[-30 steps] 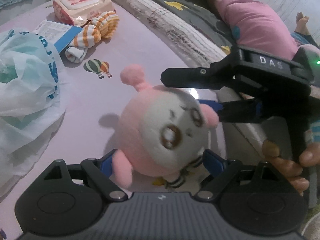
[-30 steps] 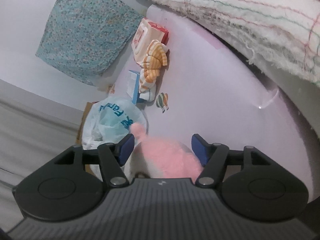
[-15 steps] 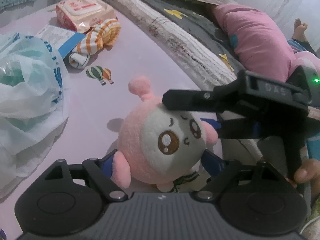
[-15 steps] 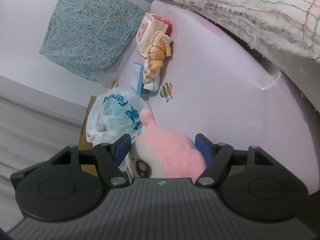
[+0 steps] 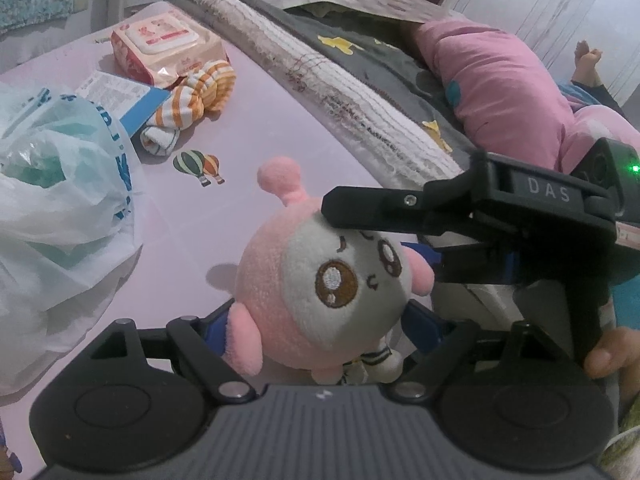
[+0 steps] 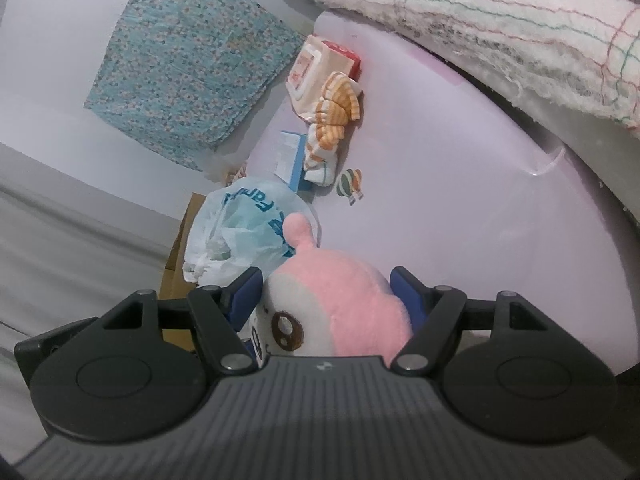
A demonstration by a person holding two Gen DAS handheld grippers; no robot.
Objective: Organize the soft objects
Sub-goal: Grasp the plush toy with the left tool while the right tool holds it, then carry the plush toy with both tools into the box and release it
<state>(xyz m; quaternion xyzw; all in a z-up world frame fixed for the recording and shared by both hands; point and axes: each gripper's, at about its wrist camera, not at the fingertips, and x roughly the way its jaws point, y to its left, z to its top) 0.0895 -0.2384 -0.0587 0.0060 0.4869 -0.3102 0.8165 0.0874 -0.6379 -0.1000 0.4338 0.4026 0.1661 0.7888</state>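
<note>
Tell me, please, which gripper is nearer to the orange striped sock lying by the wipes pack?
Neither clearly: the left gripper and right gripper both have jaws around the pink plush toy, well short of the orange striped sock near the wipes pack.

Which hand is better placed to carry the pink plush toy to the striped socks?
Probably the right gripper: its fingers seem to press the plush toy on both sides, with the striped socks straight ahead. The left gripper only flanks the toy; its contact is unclear.
</note>
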